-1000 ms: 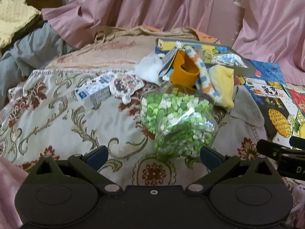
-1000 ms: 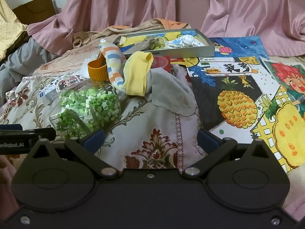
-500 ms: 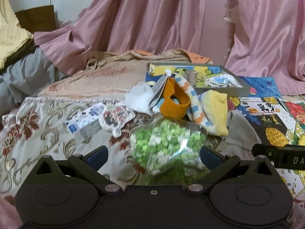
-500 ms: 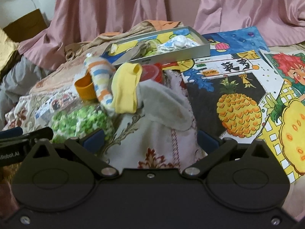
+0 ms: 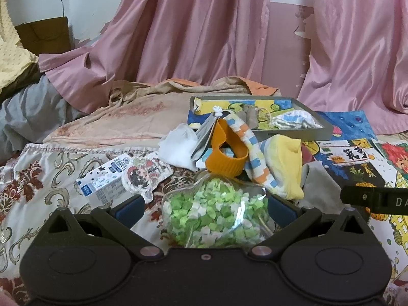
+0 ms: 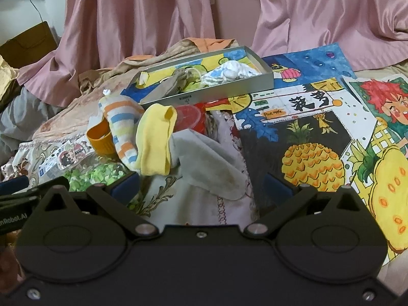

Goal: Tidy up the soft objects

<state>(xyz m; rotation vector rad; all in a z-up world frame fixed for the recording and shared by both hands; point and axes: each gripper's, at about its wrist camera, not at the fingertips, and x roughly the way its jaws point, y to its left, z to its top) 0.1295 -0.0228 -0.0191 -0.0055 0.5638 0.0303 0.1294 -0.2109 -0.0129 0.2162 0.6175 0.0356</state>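
A pile of socks lies on the patterned bedspread: a striped sock, a yellow sock and a grey sock. A grey shallow box behind them holds a grey sock and a white-blue one. My left gripper is open, its fingers either side of a clear bag of green pieces. My right gripper is open and empty, just in front of the grey sock.
An orange cup, white tissue, a small carton and a sticker pack lie near the pile. Colourful drawings cover the bed at right. Pink curtains hang behind.
Both grippers have tilted up and moved forward. The green bag now sits between the left fingers, and the right gripper is closer to the grey sock.
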